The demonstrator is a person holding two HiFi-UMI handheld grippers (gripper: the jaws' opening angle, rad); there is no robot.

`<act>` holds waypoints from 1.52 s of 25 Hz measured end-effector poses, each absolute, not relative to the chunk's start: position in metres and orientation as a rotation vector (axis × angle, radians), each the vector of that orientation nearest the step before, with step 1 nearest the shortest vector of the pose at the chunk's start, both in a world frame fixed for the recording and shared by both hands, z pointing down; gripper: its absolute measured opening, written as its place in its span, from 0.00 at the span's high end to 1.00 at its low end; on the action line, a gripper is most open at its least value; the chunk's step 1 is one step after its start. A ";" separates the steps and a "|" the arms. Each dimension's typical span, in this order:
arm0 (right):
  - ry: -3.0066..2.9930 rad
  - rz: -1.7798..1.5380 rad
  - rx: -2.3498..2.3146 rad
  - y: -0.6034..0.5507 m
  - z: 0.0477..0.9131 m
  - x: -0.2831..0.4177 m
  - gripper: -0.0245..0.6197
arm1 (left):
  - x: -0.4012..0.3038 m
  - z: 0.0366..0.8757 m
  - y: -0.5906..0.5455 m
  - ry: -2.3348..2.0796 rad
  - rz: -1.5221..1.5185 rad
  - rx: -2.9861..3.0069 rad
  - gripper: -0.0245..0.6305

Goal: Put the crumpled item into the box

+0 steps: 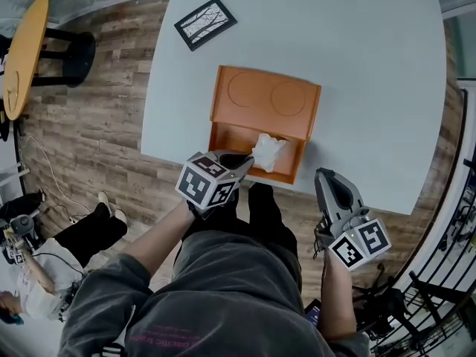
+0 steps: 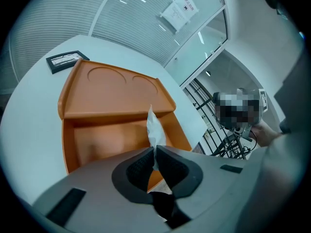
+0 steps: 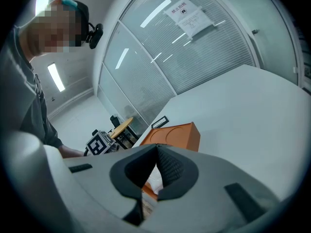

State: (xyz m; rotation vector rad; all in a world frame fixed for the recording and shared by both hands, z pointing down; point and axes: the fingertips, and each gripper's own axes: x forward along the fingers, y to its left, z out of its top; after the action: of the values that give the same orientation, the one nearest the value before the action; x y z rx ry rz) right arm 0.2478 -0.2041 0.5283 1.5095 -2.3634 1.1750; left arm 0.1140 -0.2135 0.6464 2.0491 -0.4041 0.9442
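Flooring [image 1: 97, 125] of wood planks lay at the far left, where a round yellow table [image 1: 22, 50] stood. To its right a white table [image 1: 372, 65] carried a black picture frame [image 1: 205, 23] near its far left corner. By the white table's near edge sat the orange box [image 1: 262, 95], its open compartment toward the person and a flat panel with two round impressions behind it. The left gripper [image 1: 236, 159] reached over the box's near wall, its jaws almost closed and pinching the white crumpled item [image 1: 268, 152]. In the left gripper view a thin fold of it stood up between the pads, above the open compartment. In the head view its bulk showed in the right part of that compartment, close to the right wall; whether it touched the box's floor could not be told. Farther right, the right gripper [image 1: 324, 175] hung at the white table's near edge, apart from the box, its jaws closed tip to tip with nothing between them.
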 end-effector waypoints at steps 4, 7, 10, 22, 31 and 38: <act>-2.375 1.174 1.490 -0.209 0.527 0.245 0.96 | 0.113 0.644 -0.212 -0.410 0.960 2.040 0.91; -2.383 1.173 1.472 -0.212 0.526 0.243 0.96 | 0.111 0.642 -0.212 -0.422 0.964 2.039 0.91; -2.388 1.175 1.455 -0.215 0.527 0.241 0.96 | 0.109 0.641 -0.213 -0.440 0.968 2.039 0.90; -2.411 1.154 1.425 -0.220 0.520 0.222 0.96 | 0.096 0.642 -0.206 -0.444 1.019 2.048 0.74; -2.411 1.127 1.432 -0.219 0.515 0.213 0.96 | 0.082 0.634 -0.218 -0.494 0.994 2.077 0.67; -2.435 1.093 1.440 -0.226 0.499 0.198 0.96 | 0.078 0.606 -0.227 -0.494 0.898 2.167 0.67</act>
State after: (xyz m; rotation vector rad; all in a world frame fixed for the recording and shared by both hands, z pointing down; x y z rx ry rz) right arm 0.1983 -0.2255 0.4994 1.4399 -2.4349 1.0929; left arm 0.0776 -0.2267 0.6062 2.1666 -0.4943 0.8982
